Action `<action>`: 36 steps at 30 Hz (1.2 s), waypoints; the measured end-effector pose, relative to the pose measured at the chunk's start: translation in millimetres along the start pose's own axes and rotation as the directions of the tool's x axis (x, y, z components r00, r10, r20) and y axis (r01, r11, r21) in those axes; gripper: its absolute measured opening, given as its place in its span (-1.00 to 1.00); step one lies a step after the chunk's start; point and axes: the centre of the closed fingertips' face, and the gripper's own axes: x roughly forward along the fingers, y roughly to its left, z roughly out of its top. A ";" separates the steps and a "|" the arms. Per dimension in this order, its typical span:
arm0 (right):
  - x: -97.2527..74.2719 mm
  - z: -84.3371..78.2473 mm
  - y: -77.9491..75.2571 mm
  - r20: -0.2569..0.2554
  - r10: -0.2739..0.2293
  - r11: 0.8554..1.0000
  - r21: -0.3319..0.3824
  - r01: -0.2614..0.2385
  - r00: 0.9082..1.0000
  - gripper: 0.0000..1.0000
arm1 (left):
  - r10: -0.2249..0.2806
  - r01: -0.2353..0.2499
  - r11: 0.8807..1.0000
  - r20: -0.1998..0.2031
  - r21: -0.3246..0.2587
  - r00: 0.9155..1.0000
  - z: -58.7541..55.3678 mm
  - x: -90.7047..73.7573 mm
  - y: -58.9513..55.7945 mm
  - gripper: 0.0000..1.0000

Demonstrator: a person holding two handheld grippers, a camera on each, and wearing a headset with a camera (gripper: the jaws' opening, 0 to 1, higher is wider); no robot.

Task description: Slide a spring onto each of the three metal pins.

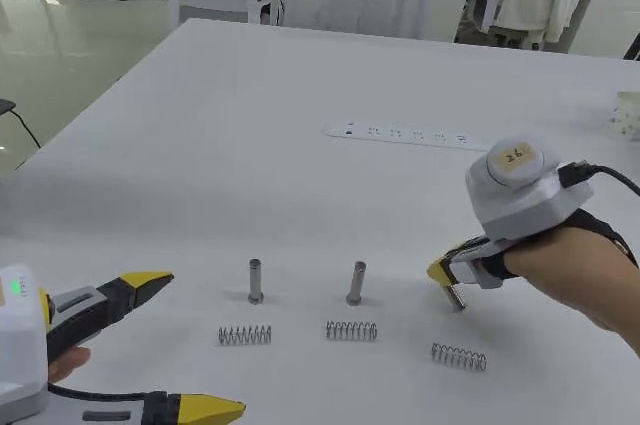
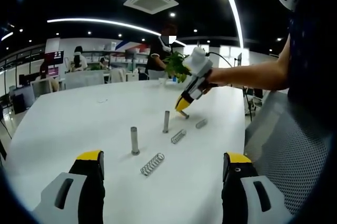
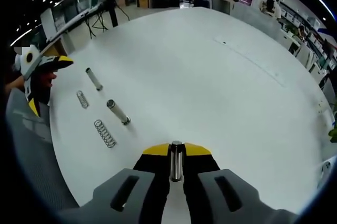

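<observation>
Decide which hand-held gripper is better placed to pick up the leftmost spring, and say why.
Left. The left hand-held gripper is open, empty and close to the leftmost spring. The right hand-held gripper is shut on a pin and is farther away.

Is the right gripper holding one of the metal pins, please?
Yes, the right gripper is clamped shut on a metal pin.

No text can be read for certain. A round tan label (image 1: 515, 156) on top of the right hand-held gripper (image 1: 445, 280) carries two dark characters, too blurred to make out. The white power strip (image 1: 405, 135) on the table (image 1: 300, 95) shows small dark marks, none legible.
</observation>
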 end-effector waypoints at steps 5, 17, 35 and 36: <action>-6.8 3.0 3.1 0.017 -0.004 1.000 -0.001 0.004 1.000 -0.89 | -0.001 0.001 1.000 0.001 0.005 1.000 0.9 -0.9 0.0 0.81; -11.8 1.6 7.6 0.037 -0.007 1.000 0.006 0.006 0.999 -0.89 | -0.005 0.005 1.000 0.001 0.017 1.000 4.8 -3.2 -2.1 0.80; -19.7 -4.0 6.8 0.060 -0.005 1.000 0.006 0.005 0.998 -0.88 | -0.010 0.010 1.000 0.002 0.021 1.000 5.3 -2.3 -4.4 0.80; -20.2 -4.5 6.7 0.061 -0.005 1.000 0.009 0.004 0.998 -0.88 | -0.010 0.010 1.000 0.002 0.020 1.000 5.5 -2.2 -4.3 0.80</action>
